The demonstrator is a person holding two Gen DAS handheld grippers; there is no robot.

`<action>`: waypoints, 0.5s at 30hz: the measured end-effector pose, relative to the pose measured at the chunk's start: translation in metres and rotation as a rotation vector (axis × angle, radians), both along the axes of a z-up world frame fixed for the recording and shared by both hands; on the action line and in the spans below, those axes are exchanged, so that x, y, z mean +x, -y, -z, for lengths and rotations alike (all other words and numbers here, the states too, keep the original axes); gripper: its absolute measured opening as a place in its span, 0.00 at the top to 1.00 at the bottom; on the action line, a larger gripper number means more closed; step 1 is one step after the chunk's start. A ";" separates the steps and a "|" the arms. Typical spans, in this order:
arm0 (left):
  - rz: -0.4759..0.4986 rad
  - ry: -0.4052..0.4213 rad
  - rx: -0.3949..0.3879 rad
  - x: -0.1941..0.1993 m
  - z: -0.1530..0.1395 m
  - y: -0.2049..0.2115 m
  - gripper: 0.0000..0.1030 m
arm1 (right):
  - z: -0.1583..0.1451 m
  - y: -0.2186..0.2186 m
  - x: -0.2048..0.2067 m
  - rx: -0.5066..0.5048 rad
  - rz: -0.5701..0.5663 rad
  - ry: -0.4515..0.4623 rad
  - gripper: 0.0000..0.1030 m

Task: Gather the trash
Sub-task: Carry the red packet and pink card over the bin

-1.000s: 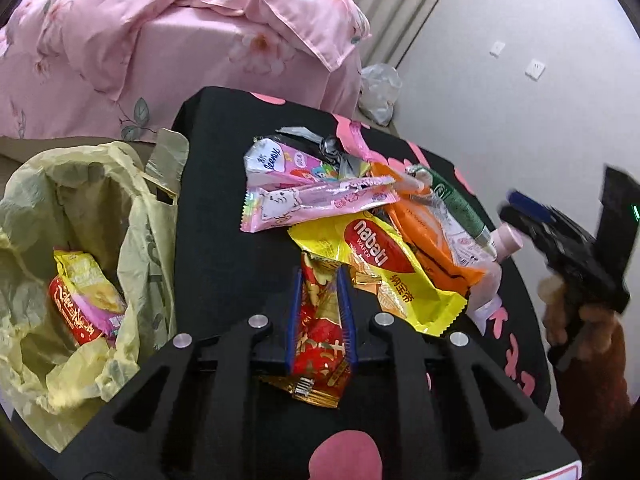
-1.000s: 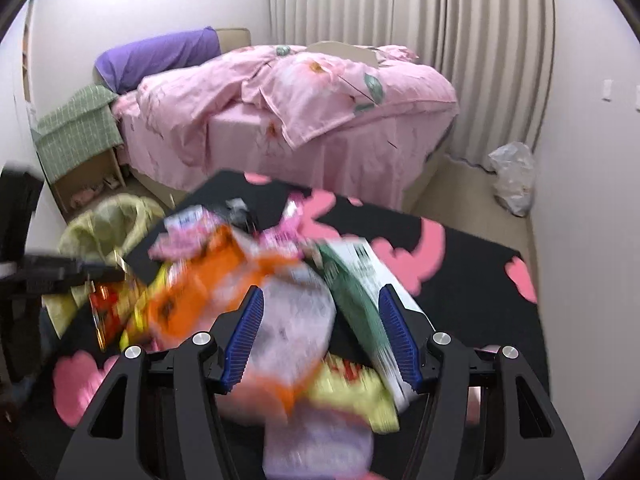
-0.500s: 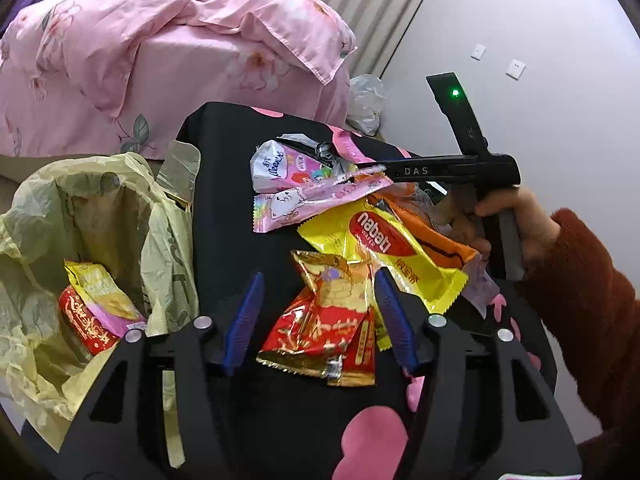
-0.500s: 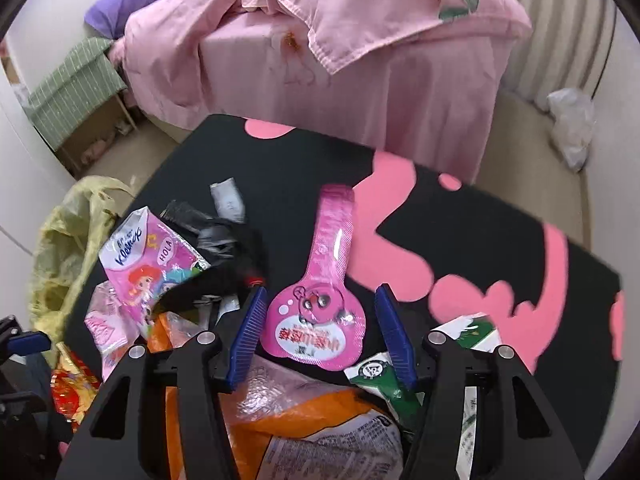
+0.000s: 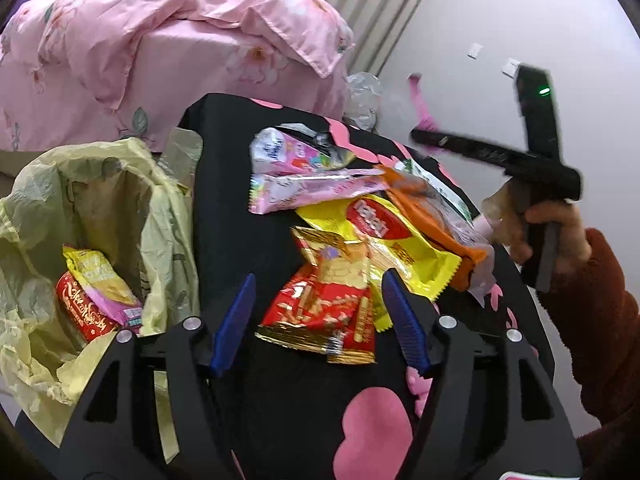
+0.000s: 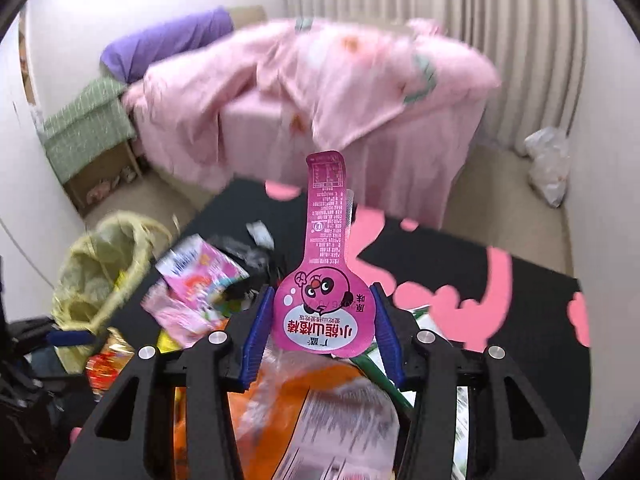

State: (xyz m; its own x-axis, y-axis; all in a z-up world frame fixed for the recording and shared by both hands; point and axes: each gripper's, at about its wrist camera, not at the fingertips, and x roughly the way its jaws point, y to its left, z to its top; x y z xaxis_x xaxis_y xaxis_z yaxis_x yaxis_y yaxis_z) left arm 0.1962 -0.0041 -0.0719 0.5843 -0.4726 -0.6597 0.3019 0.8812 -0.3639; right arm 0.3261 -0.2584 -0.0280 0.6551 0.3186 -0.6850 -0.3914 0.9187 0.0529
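One pink wrapper [image 6: 325, 312], stem upward.

Wrappers [image 5: 360, 216] lie heaped on the table [image 5: 228, 216], the bag [image 5: 100, 200] hanging left, bed [image 5: 160, 52] behind.

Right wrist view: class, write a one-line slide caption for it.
Right gripper closing on a pink spoon-shaped wrapper lifted above the snack litter on the black table.

Bright, even indoor light; fisheye bending at edges; right wrist view motion-blurred.
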 end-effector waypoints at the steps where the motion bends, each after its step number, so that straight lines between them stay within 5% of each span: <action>1: 0.011 0.002 0.005 -0.001 0.000 0.002 0.34 | -0.008 0.005 -0.010 0.002 0.020 0.033 0.55; 5: 0.042 -0.009 0.039 -0.001 0.003 0.013 0.24 | -0.025 0.023 -0.051 0.021 0.041 0.105 0.55; 15: 0.065 -0.045 0.197 0.008 0.016 0.035 0.24 | 0.002 0.062 -0.131 0.131 0.104 0.051 0.55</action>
